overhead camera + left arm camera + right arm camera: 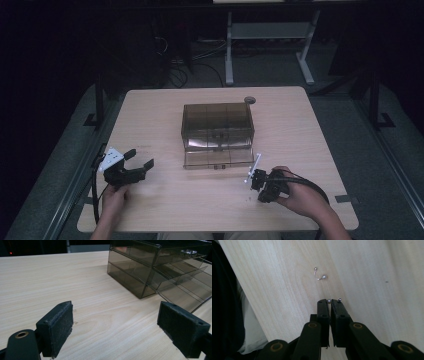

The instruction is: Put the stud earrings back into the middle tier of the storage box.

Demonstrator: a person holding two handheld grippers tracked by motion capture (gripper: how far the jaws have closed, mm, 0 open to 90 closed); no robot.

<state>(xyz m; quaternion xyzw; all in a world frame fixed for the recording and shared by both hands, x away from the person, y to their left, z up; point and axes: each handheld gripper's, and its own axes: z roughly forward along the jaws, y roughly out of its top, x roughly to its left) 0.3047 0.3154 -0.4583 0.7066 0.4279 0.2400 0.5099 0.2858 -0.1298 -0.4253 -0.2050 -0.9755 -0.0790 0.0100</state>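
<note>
A smoky see-through drawer box (217,125) stands at the middle of the wooden table (150,200), its lower drawer (218,159) pulled out toward me. The box (140,267) lies ahead of my left gripper (115,322), whose jaws stand wide apart over bare wood. That left gripper (141,161) sits left of the box, apart from it. My right gripper (251,179) points down at the table right of the drawer. In the right gripper view its jaws (329,301) are shut on a tiny beaded metal stud (328,300). A second curved stud (319,276) lies loose just beyond.
The table's near edge (249,310) runs close to the right gripper, with the person's lap below it. A round grommet (249,100) sits at the table's far edge behind the box. Another desk's white legs (229,50) stand on the floor beyond.
</note>
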